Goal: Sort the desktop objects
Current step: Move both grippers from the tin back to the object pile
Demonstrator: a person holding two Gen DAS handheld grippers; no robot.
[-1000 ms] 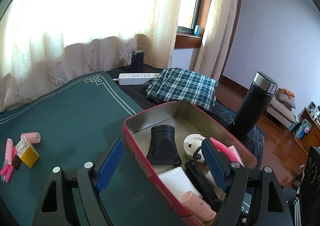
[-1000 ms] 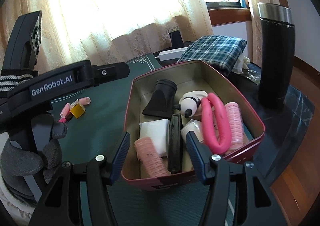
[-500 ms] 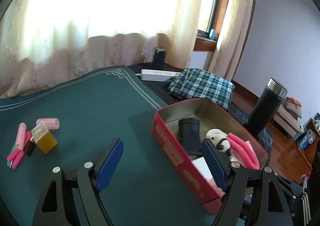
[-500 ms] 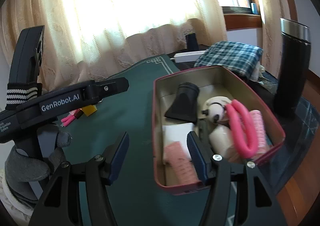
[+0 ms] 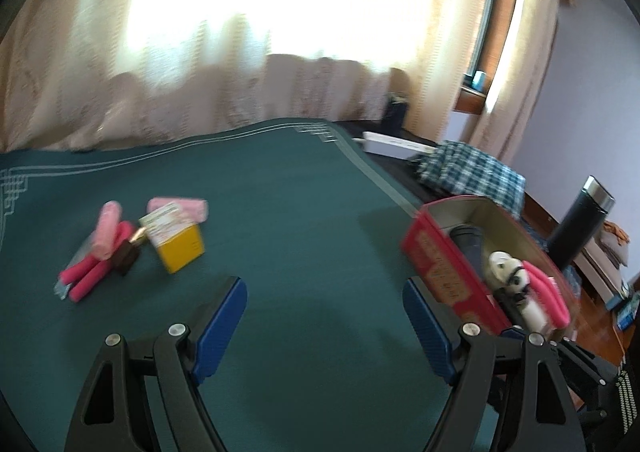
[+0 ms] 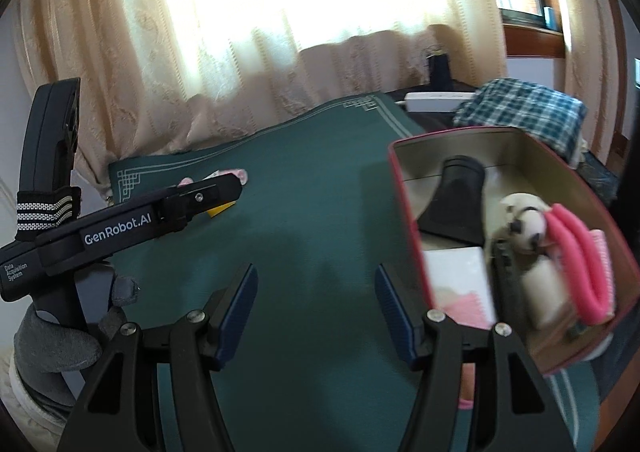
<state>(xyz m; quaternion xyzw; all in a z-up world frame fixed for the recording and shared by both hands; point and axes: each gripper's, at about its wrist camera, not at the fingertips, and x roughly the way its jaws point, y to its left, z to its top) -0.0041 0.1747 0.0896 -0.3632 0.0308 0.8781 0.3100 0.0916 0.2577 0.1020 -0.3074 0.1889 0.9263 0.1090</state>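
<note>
A red tin box [image 5: 444,272] stands at the right of the green mat [image 5: 300,211], holding a black nozzle [image 6: 456,195], a panda toy [image 6: 524,219], a pink looped item [image 6: 576,264] and other items. On the mat's left lie pink hair rollers [image 5: 108,228], a yellow box [image 5: 180,244] and a small dark item [image 5: 126,258]. My left gripper [image 5: 324,316] is open and empty above the mat between the pile and the tin. My right gripper [image 6: 316,304] is open and empty, left of the tin [image 6: 404,187]. The left gripper's body [image 6: 120,228] partly hides the pile in the right wrist view.
A plaid cloth [image 5: 468,171], a white power strip [image 5: 396,143] and a black thermos [image 5: 576,228] lie beyond the tin at the right. Curtains [image 5: 240,51] hang behind the table. A dark bottle [image 6: 440,67] stands at the back edge.
Both grippers have swung left, away from the tin and toward the pink rollers and yellow box. The tin now sits at the right of both views. Both stay open.
</note>
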